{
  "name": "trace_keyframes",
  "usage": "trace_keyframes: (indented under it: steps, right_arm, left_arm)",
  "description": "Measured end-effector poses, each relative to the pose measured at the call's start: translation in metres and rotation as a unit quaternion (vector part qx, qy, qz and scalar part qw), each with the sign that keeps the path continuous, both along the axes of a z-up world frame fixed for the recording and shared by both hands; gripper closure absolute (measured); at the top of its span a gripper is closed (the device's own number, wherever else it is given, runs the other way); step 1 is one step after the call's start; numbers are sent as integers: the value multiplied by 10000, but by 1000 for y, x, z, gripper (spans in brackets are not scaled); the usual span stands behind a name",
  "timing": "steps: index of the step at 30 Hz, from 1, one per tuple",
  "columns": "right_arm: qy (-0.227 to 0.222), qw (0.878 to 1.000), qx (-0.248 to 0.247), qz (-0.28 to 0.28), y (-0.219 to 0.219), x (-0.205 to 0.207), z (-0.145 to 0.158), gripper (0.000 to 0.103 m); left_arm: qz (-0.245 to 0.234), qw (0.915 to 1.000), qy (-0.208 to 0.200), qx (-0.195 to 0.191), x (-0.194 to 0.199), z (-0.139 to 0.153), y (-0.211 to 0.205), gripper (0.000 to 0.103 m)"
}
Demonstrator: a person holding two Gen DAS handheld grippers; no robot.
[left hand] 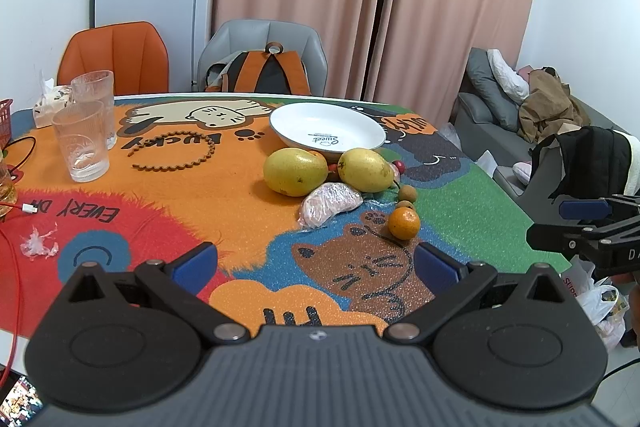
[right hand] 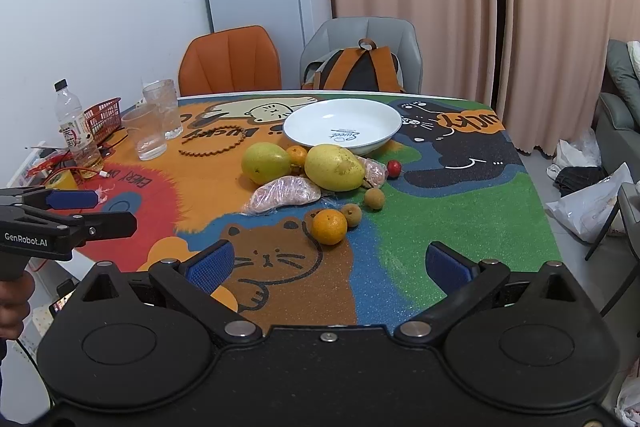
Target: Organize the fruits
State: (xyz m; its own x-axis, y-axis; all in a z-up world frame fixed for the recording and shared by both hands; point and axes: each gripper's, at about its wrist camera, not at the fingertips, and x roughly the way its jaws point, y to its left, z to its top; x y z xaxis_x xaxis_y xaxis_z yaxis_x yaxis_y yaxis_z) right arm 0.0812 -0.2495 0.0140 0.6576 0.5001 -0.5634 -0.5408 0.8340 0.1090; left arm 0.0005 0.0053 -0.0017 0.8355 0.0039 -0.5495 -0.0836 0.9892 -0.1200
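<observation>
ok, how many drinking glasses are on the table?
2. Both stand at the table's far left corner, near the orange chair: the nearer glass on the orange part of the mat, the farther glass just behind it. Others may be hidden outside the frame.

Ahead of me a white plate (right hand: 342, 127) sits empty on the cartoon mat (right hand: 440, 219), tipped slightly where its near rim rests against the fruit. Just before it lie two yellow-green mangoes (right hand: 266, 163) (right hand: 334, 167) side by side, a small orange (right hand: 297, 155) wedged between them. Two plastic-wrapped pink pieces (right hand: 282, 197) (right hand: 374, 169) touch the right mango. Nearer me sit an orange (right hand: 329, 226), two brown longans (right hand: 352, 215) (right hand: 374, 197), and a small red fruit (right hand: 394, 169) off right.
</observation>
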Motion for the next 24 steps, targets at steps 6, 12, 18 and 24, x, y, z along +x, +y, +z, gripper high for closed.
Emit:
trace_keyframes:
  steps: [6,12,18,24]
  right_arm:
    - [10,10000,-6,-3,0,0,0,0]
    - [0,10000,-10,4,0,0,0,0]
    - [54,10000,45,44,-1,2,-1,0]
    - [14,10000,-21,93,2,3,-5,0]
  left_arm:
    - [9,10000,-5,0,0,1,0,0]
    - [2,10000,7,-5,-1,3,0,0]
    - [15,10000,1,33,-1,4,-1,0]
    - [-40,10000,11,14,4,-1,-2,0]
